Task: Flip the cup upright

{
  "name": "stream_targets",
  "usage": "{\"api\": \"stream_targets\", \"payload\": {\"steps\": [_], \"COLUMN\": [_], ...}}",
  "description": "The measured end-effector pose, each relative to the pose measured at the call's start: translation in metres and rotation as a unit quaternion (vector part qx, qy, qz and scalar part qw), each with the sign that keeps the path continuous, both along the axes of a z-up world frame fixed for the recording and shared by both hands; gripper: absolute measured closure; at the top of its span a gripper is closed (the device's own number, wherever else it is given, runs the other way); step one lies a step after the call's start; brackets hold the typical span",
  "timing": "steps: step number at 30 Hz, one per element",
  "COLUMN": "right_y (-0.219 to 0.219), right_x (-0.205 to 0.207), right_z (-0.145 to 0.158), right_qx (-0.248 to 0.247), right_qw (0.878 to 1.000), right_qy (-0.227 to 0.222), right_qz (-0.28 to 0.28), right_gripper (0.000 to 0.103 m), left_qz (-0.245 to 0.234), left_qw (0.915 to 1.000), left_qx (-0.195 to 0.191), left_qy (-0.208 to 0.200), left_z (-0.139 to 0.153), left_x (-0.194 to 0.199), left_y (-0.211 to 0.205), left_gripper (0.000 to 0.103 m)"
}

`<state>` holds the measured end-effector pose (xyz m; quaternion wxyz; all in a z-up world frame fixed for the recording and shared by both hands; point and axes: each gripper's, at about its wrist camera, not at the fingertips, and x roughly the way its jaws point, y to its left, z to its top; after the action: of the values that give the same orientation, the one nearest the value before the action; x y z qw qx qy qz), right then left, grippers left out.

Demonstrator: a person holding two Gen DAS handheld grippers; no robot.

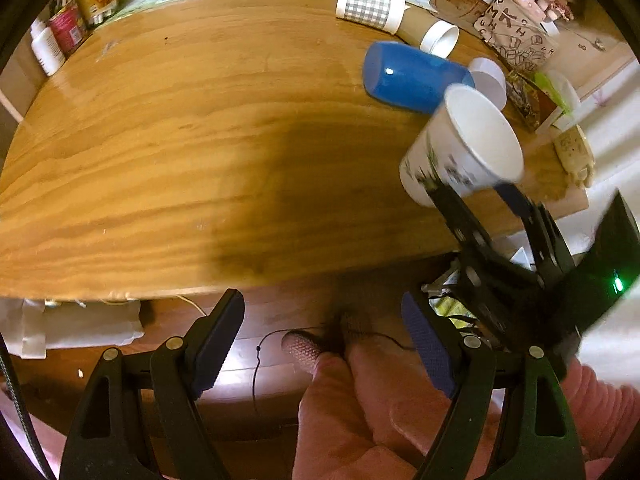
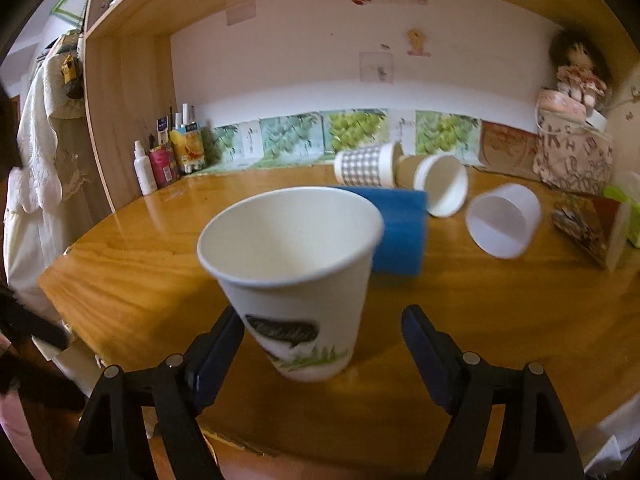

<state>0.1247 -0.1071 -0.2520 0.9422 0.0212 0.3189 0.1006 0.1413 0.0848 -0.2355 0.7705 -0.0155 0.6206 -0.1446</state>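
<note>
A white paper cup (image 2: 296,276) with a printed picture stands mouth up near the table's front edge, between the open fingers of my right gripper (image 2: 323,344). The left finger is near the cup's side; the right finger stands clear of it. In the left wrist view the same cup (image 1: 464,148) shows at the right, tilted in the image, with the right gripper's fingers (image 1: 452,200) on either side. My left gripper (image 1: 324,344) is open and empty, held off the table's front edge above the floor.
Other cups lie on their sides at the back right of the wooden table (image 2: 132,264): a blue one (image 2: 400,232), a checked one (image 2: 364,166), a brown one (image 2: 436,182) and a white one (image 2: 502,220). Bottles (image 2: 160,160) stand at the back left. A patterned bag (image 2: 572,156) sits at the right.
</note>
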Motion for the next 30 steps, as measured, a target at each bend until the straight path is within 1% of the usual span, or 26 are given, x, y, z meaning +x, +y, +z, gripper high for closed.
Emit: {"api": "stream_targets", "payload": {"steps": [3, 5, 10, 12, 14, 16, 18, 20, 22, 25, 29, 30], "right_y": [-0.012, -0.019, -0.03, -0.034, -0.038, -0.041, -0.041, -0.041, -0.045, -0.05, -0.058, -0.06], "right_x": [-0.01, -0.014, -0.02, -0.024, -0.029, -0.034, -0.037, -0.041, -0.046, -0.052, -0.062, -0.066], "right_z": [0.005, 0.009, 0.028, 0.043, 0.063, 0.082, 0.104, 0.12, 0.14, 0.163, 0.187, 0.193], "right_qx": [-0.001, 0.005, 0.004, 0.014, 0.024, 0.036, 0.038, 0.038, 0.049, 0.049, 0.054, 0.054], "right_qw": [1.0, 1.0, 0.998, 0.997, 0.997, 0.996, 0.994, 0.993, 0.991, 0.989, 0.987, 0.986], "right_qy": [0.018, 0.029, 0.063, 0.072, 0.075, 0.08, 0.099, 0.11, 0.121, 0.14, 0.154, 0.157], "right_qz": [-0.006, -0.011, -0.019, -0.015, -0.006, 0.004, 0.008, 0.007, 0.014, 0.008, -0.005, -0.011], "right_gripper": [0.021, 0.021, 0.021, 0.021, 0.018, 0.018, 0.018, 0.018, 0.018, 0.018, 0.018, 0.018], "left_qz": [0.007, 0.022, 0.06, 0.07, 0.081, 0.094, 0.096, 0.102, 0.116, 0.133, 0.142, 0.145], "left_qw": [1.0, 0.9997, 0.9978, 0.9967, 0.9955, 0.994, 0.9929, 0.9915, 0.989, 0.9847, 0.9797, 0.978], "left_qx": [0.005, 0.005, -0.02, -0.028, -0.027, -0.024, -0.029, -0.022, -0.017, -0.017, 0.001, 0.002], "left_qy": [-0.005, -0.009, -0.021, -0.03, -0.042, -0.051, -0.064, -0.078, -0.091, -0.111, -0.142, -0.151], "left_z": [0.002, 0.006, 0.021, 0.027, 0.034, 0.046, 0.058, 0.072, 0.086, 0.108, 0.138, 0.145], "left_x": [0.005, 0.007, -0.002, -0.008, -0.015, -0.024, -0.032, -0.038, -0.045, -0.053, -0.062, -0.064], "left_y": [0.002, 0.005, 0.011, 0.014, 0.013, 0.012, 0.007, 0.002, -0.001, -0.007, -0.016, -0.017], "left_gripper": [0.019, 0.019, 0.019, 0.019, 0.019, 0.019, 0.019, 0.019, 0.019, 0.019, 0.019, 0.015]}}
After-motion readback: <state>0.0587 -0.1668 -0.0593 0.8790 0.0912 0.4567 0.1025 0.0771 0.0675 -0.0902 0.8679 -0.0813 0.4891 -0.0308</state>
